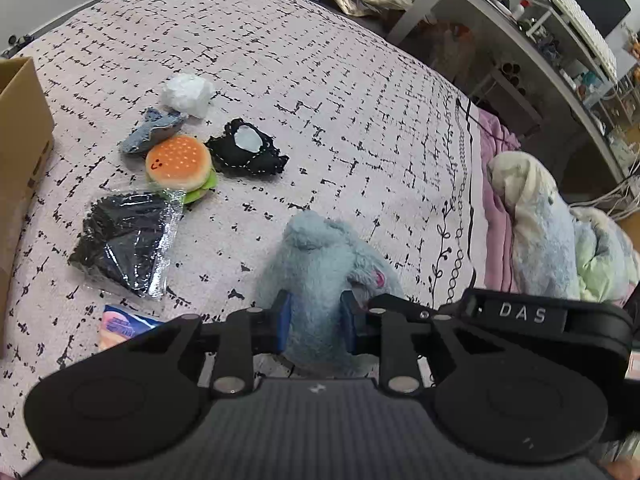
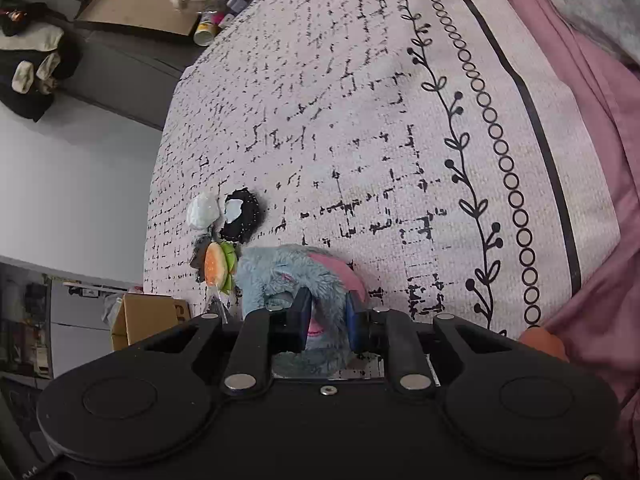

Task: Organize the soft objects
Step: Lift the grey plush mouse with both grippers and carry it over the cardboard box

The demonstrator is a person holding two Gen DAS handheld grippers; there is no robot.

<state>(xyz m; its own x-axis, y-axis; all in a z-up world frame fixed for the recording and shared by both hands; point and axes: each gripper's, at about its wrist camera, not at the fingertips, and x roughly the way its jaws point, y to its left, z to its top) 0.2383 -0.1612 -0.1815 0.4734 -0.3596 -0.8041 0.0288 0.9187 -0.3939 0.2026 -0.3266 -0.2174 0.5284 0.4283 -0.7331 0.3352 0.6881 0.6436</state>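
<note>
Both claws clamped on the same blue plush toy (image 1: 320,264): left gripper (image 1: 316,320) squeezes its body between blue pads, right gripper (image 2: 328,316) pinches a furry part by the pink patch. No gap at the pads in either view. Toy sits on the bed cover (image 1: 340,100), near the edge with the vine-and-ring border. In the left view its long axis runs straight away from the claw, rounded end farthest.

Just past it on the left: burger toy (image 1: 178,164), black fabric piece with a white patch (image 1: 244,152), denim scrap (image 1: 152,134), white wad (image 1: 188,94), black item in clear wrap (image 1: 124,240). Cardboard box (image 1: 20,152) at the far left edge. Pink sheet (image 2: 592,160) and a bundled blanket (image 1: 540,216) on the right. Cluttered desk (image 1: 520,28) beyond the bed.
</note>
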